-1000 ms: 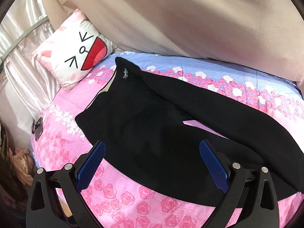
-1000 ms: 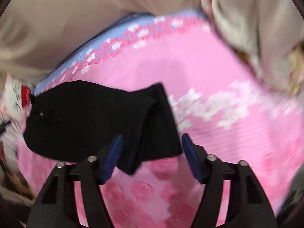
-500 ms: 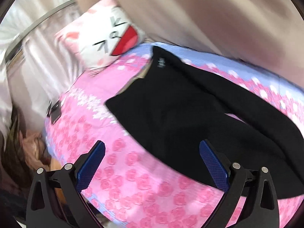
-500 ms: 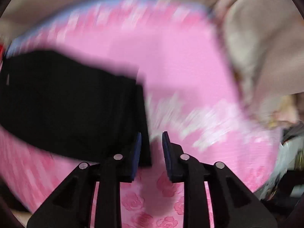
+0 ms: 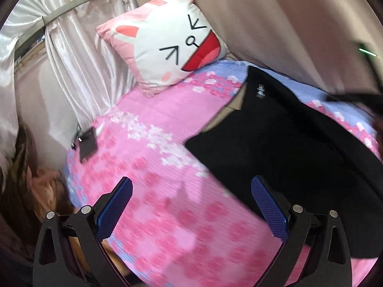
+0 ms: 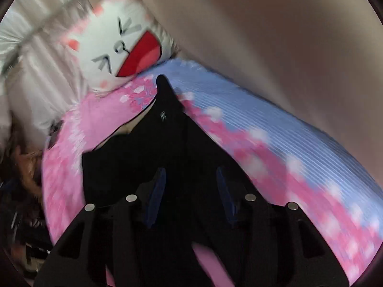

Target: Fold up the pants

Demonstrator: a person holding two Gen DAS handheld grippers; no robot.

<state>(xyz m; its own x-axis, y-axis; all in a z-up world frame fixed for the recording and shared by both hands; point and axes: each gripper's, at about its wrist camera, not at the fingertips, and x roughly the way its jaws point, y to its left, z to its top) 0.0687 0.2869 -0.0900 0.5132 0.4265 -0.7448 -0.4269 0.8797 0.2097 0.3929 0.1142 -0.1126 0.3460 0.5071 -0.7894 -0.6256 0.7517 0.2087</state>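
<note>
Black pants [image 5: 282, 143] lie on a pink flowered bed sheet [image 5: 148, 157], waist toward the pillow, a small white logo near the waistband. My left gripper [image 5: 191, 203] is open and empty above the sheet, just left of the pants' near edge. In the right wrist view the pants [image 6: 167, 148] fill the middle. My right gripper [image 6: 191, 191] has its blue pads a moderate gap apart with black cloth between and below them; blur hides whether it grips the cloth.
A cat-face pillow [image 5: 167, 40] leans at the head of the bed, also in the right wrist view [image 6: 115, 47]. A dark phone [image 5: 87, 143] lies at the sheet's left edge. Satin curtains [image 5: 59, 71] hang left, beige fabric [image 5: 287, 24] behind.
The left gripper swung left, away from the pants, toward the pillow and bed edge. The right gripper narrowed at the pant leg ends, then travelled over the pants toward the waist; its jaws now stand wider.
</note>
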